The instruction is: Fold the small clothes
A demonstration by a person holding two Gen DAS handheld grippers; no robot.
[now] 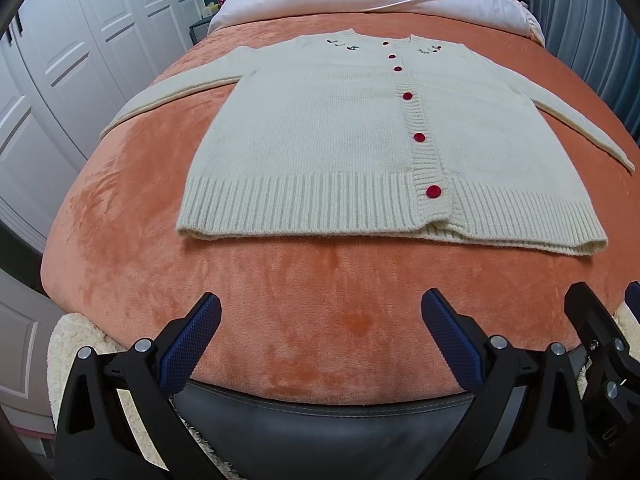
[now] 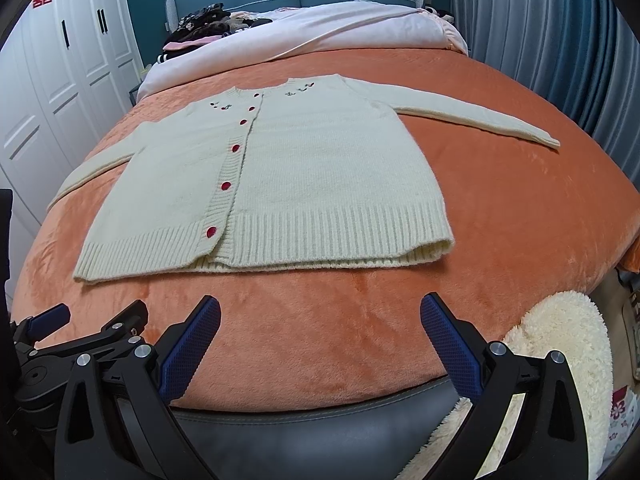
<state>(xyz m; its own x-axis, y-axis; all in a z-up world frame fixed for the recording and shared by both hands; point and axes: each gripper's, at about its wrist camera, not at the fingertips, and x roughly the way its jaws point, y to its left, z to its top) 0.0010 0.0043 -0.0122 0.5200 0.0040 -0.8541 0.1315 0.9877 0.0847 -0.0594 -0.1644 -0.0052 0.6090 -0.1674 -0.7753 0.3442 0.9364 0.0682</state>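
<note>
A cream knitted cardigan (image 1: 320, 136) with red buttons lies flat and buttoned on the orange blanket, hem toward me, both sleeves spread out to the sides. It also shows in the right wrist view (image 2: 304, 184). My left gripper (image 1: 320, 312) is open and empty, hovering over the blanket's near edge, short of the hem. My right gripper (image 2: 320, 316) is open and empty, beside the left one, also short of the hem. The right gripper's fingers (image 1: 592, 320) show at the lower right of the left wrist view.
The orange blanket (image 1: 280, 300) covers a bed with a dark padded footboard (image 1: 320, 420). A pink duvet (image 2: 340, 28) and a pile of dark clothes (image 2: 204, 24) lie at the head end. White wardrobe doors (image 1: 60, 80) stand left, curtains (image 2: 560, 40) right. A fluffy cream rug (image 2: 560, 344) lies below.
</note>
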